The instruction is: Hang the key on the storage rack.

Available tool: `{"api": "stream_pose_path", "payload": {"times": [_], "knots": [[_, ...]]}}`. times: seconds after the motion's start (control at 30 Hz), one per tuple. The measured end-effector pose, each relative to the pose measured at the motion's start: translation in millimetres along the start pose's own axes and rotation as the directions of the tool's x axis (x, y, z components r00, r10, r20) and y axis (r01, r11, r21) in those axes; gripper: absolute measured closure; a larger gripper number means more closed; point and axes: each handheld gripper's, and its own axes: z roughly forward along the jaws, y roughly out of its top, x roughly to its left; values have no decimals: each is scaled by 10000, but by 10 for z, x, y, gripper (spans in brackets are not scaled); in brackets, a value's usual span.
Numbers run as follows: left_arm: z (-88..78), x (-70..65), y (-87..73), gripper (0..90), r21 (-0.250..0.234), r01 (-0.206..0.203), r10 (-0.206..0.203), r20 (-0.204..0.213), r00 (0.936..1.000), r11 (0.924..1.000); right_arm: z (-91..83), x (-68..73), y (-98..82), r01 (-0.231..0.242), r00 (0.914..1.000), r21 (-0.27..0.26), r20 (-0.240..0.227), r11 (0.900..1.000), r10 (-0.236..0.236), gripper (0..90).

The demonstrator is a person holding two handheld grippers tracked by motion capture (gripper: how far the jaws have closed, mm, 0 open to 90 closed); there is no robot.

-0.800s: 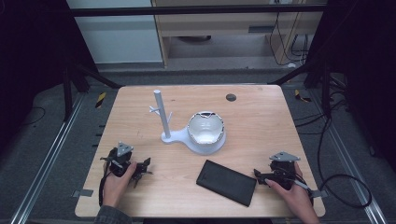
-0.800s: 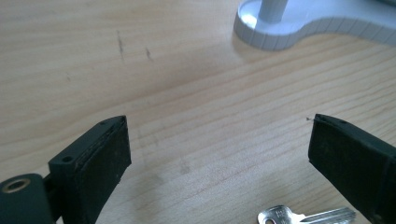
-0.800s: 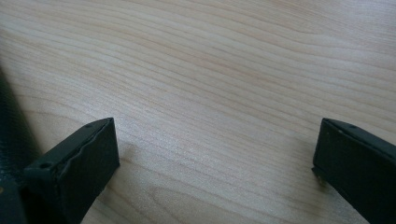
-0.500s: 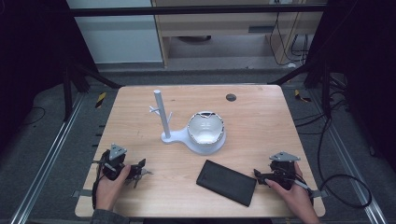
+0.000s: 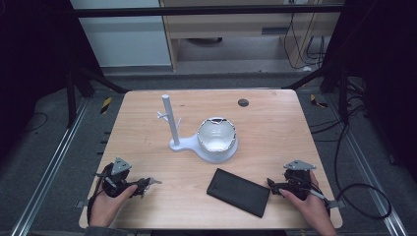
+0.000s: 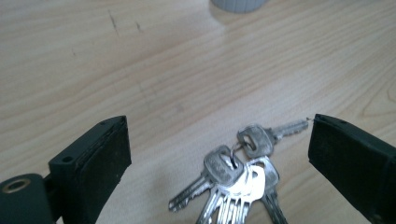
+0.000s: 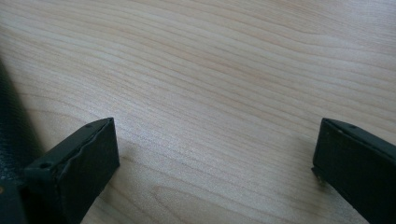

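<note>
My left gripper [image 6: 219,154]: jaws spread, keys [image 6: 233,179] lying loose between | my right gripper [image 7: 215,163]: jaws spread over bare table [image 7: 210,70]

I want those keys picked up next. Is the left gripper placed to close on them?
Probably yes: the left gripper stands open with the keys lying between its jaws on the table, nothing blocking.

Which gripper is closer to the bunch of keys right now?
Left. The left gripper has its open jaws on either side of the keys; the right gripper sits across the table, past the black case.
</note>
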Motion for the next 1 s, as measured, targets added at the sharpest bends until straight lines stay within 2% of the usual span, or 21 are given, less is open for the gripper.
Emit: {"api": "stream_pose_path", "payload": {"times": [0.2, 0.27, 0.37, 0.43, 0.47, 0.53, 0.57, 0.6, 0.63, 0.67, 0.8, 0.9, 1.0], "knots": [[-82, -41, -12, 72, 617, -338, 329, 169, 9993, 9975, 0, 0, 0, -2, 10000, 0, -5, 10000, 2, 5], [-98, -80, -7, 100, 945, -612, 595, 207, 9980, 9936, 0, 0, 0, -3, 10000, 1, -3, 10000, 3, 5], [-124, -158, 22, 130, 1271, -1080, 1064, 190, 9941, 9860, 0, 0, 0, 1, 10000, 0, -1, 10000, -1, 5], [-142, -200, 51, 176, 1561, -1408, 1409, 107, 9900, 9777, 0, 0, 0, 2, 10000, -1, 1, 10000, -2, 5], [-150, -211, 67, 190, 1683, -1491, 1498, 88, 9887, 9744, 0, 0, 0, -5, 10000, 1, -3, 10000, 5, 5], [-165, -215, 105, 238, 1811, -1465, 1483, 33, 9889, 9725, 0, 0, 0, -4, 10000, 0, -3, 10000, 4, 5], [-159, -220, 129, 260, 1996, -1490, 1518, 10, 9884, 9685, 0, 0, 0, -1, 10000, -3, -2, 10000, 1, 5], [-159, -220, 129, 262, 1996, -1490, 1518, 10, 9884, 9685, 0, 0, 0, 1, 10000, -2, -4, 10000, -1, 5], [-149, -229, 154, 262, 2346, -1751, 1796, 20, 9837, 9562, 0, 0, 0, -1, 10000, -3, -1, 10000, 1, 5], [-149, -229, 154, 261, 2346, -1751, 1796, 20, 9837, 9562, 0, 0, 0, 3, 10000, -2, -1, 10000, -3, 5], [-167, -209, 206, 245, 2487, -2022, 2089, -7, 9779, 9472, 7, -6, 11, -60, 9999, 15, -86, 10000, 60, 4], [-187, -155, 223, 234, 2379, -1841, 1885, 42, 9821, 9537, 69, -53, 68, -118, 9999, 9, 85, 9999, 118, 4], [-200, -88, 231, 240, 2476, -1616, 1655, 49, 9862, 9553, 97, -69, 94, -166, 9998, 7, 142, 9999, 166, 4]]}}
